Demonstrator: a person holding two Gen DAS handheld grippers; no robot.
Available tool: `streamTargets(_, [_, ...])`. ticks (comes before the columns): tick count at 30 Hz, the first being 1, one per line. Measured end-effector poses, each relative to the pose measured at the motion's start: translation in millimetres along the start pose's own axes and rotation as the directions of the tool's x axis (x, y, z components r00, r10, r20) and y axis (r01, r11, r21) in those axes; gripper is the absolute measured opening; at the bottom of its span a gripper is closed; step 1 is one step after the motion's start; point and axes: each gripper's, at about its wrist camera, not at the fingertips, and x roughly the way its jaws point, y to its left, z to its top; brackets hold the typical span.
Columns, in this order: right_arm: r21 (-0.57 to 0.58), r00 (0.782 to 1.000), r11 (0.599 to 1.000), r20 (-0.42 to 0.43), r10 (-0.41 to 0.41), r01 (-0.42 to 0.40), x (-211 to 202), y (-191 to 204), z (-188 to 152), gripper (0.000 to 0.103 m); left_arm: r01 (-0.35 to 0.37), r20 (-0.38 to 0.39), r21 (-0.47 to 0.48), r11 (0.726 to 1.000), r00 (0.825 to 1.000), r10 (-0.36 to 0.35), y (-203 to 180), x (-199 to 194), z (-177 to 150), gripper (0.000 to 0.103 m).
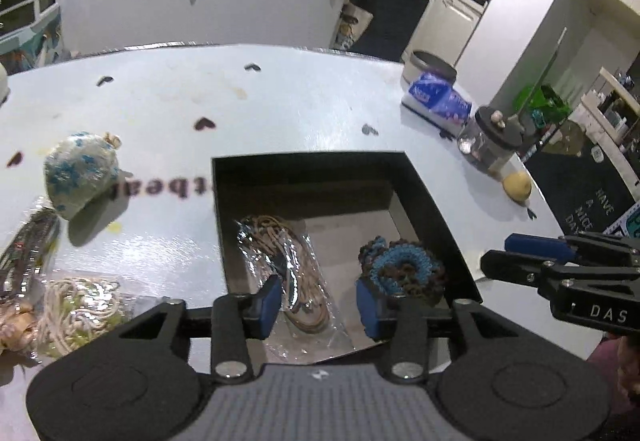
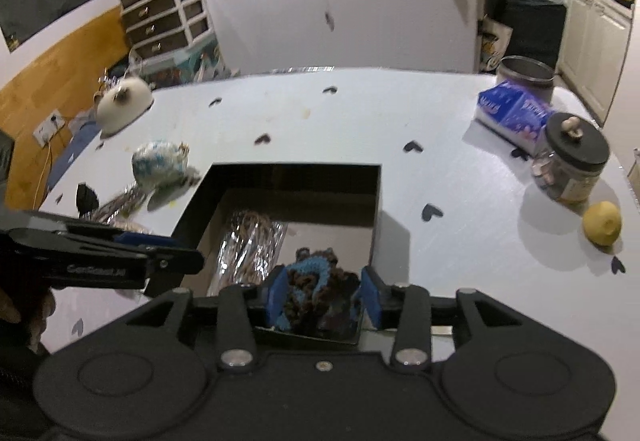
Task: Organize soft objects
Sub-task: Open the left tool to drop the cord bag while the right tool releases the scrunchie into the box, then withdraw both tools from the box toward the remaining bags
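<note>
White table [image 1: 280, 101] carries an open black box [image 1: 424, 193]. Inside — a bagged cord bundle [image 1: 280, 261] at left, long axis running near-to-far, and a blue-brown crocheted scrunchie [image 1: 404, 269] at right, lying flat. Left gripper [image 1: 318, 303] and right gripper [image 2: 324, 297] both part-open above them, pads gripping nothing.

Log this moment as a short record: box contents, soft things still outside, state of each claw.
box: black box on the table, open top
in box: wrapped cord bundle on the left side, blue and brown crochet piece on the right side
still outside: knitted cap, wrapped yarn packets, all left of the box
left claw: open, above the cord bundle, holding nothing
right claw: open, above the crochet piece, not gripping it
</note>
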Motion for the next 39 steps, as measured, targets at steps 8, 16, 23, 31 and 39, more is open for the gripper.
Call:
streamTargets(8, [0.024, 0.993, 1.000, 0.115, -0.017, 0.015, -22.4, 0.2, -7.4, 0.049, -0.016, 0.085, -0.028, 0.999, 0.996, 0.018, 1.8, -30.3, -5.3, 0.063])
streamTargets(16, [0.015, 0.985, 0.999, 0.170, -0.038, 0.036, -34.2, 5.9, -17.3, 0.066, -0.030, 0.154, -0.043, 0.999, 0.987, 0.037, 2.3, -51.0, -15.6, 0.098])
streamTargets(23, [0.015, 0.974, 0.996, 0.210, -0.086, 0.085, -39.3, 11.6, -22.0, 0.084, -0.049, 0.202, -0.086, 0.995, 0.977, 0.065, 13.8, -61.8, -23.2, 0.103])
streamTargets(31, [0.044, 0.953, 0.988, 0.261, -0.156, 0.150, -41.2, 20.6, -21.0, 0.103, -0.084, 0.238, -0.084, 0.993, 0.966, 0.102, 25.2, -71.4, -29.3, 0.103])
streamTargets(39, [0.046, 0.946, 0.986, 0.277, -0.168, 0.161, -33.1, 44.8, -14.0, 0.103, -0.104, 0.274, -0.105, 0.989, 0.953, 0.130, 53.8, -85.6, -33.0, 0.103])
